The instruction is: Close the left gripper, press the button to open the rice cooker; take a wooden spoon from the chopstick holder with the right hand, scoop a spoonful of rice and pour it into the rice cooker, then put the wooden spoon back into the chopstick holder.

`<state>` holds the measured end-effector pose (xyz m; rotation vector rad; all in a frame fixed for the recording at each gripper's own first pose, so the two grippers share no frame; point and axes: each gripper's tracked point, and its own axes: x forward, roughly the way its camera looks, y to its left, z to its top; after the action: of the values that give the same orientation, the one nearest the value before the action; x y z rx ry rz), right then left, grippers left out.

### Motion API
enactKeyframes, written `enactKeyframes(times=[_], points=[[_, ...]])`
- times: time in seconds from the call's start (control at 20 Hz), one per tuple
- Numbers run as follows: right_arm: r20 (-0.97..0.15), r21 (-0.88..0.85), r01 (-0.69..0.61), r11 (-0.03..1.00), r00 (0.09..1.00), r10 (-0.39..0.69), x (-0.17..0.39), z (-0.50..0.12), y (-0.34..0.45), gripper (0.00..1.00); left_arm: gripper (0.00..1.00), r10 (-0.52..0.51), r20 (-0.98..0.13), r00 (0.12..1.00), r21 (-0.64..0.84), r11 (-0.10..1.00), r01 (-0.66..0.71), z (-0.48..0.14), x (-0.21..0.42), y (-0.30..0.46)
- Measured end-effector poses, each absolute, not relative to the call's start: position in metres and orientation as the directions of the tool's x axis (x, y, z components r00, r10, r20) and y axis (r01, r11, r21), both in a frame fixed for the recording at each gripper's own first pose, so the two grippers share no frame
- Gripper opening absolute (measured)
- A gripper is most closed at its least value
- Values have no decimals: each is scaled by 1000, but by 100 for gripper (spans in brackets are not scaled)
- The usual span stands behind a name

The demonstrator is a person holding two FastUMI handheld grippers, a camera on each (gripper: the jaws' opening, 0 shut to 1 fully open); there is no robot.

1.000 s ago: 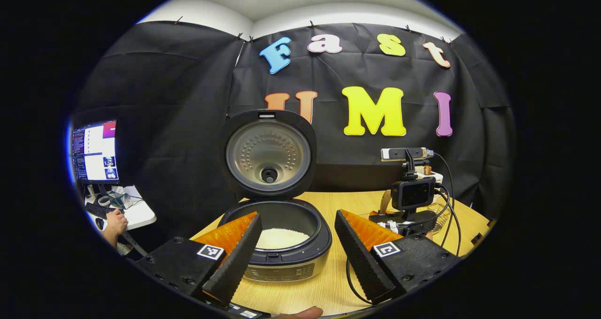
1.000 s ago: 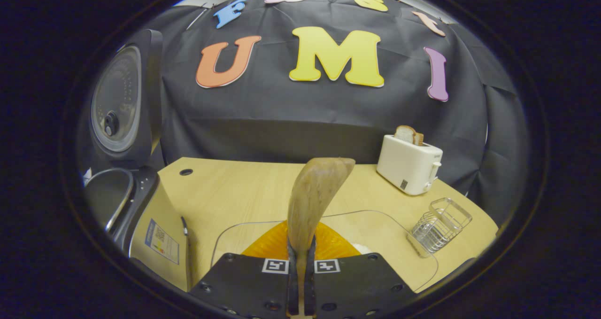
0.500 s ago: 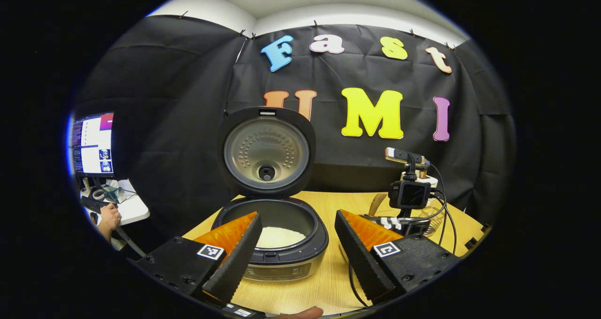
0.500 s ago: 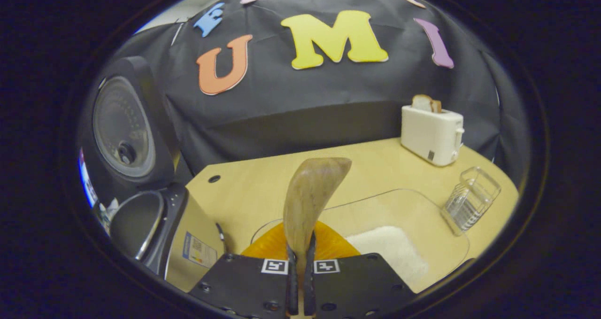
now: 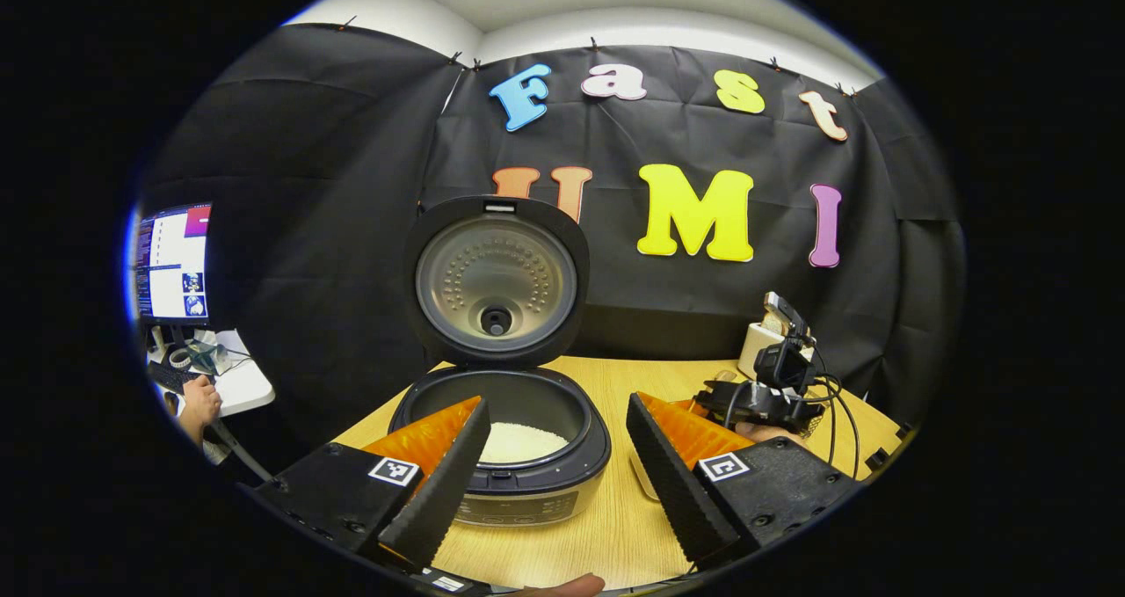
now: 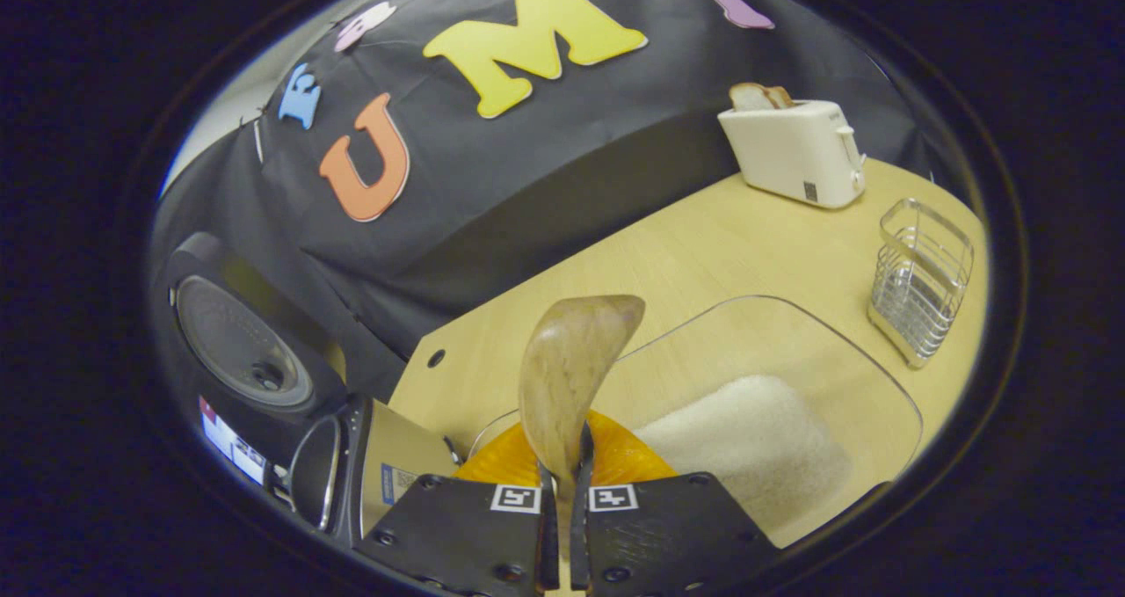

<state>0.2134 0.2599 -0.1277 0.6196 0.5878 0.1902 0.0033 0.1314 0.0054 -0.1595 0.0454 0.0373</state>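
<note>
So your right claw (image 6: pixel 562 527) is clamped tight on the handle of the wooden spoon (image 6: pixel 569 368), with the bowl of the spoon sticking up and forward over the near edge of the clear tray (image 6: pixel 879 386). That tray sits on the counter (image 6: pixel 703 245) with a pile of rice (image 6: pixel 747 443) in it, just right of the spoon. The wire chopstick holder (image 6: pixel 921 279) stands beside the tray's far right corner, and a white toaster (image 6: pixel 795 153) with bread in it is further back by the wall. Your left claw (image 5: pixel 558 469) hangs with its fingers spread wide apart, gripping nothing, right in front of the rice cooker (image 5: pixel 505 443). The cooker's lid (image 5: pixel 497 280) is standing straight up, and you can see white rice down in the pot. Off to the right in the left gripper view, your other claw sits low over the counter.
</note>
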Motion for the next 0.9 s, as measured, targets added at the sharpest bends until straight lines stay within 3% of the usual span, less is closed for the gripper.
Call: enactKeyframes(times=[0.35,0.9], points=[[-400,693,11,721,838,372,211,-111,245,5,100,38,-62,997,-164,985,-48,1,5,133],[-287,912,121,391,870,401,205,-103,195,6,100,39,-69,997,-162,985,-50,-2,8,131]])
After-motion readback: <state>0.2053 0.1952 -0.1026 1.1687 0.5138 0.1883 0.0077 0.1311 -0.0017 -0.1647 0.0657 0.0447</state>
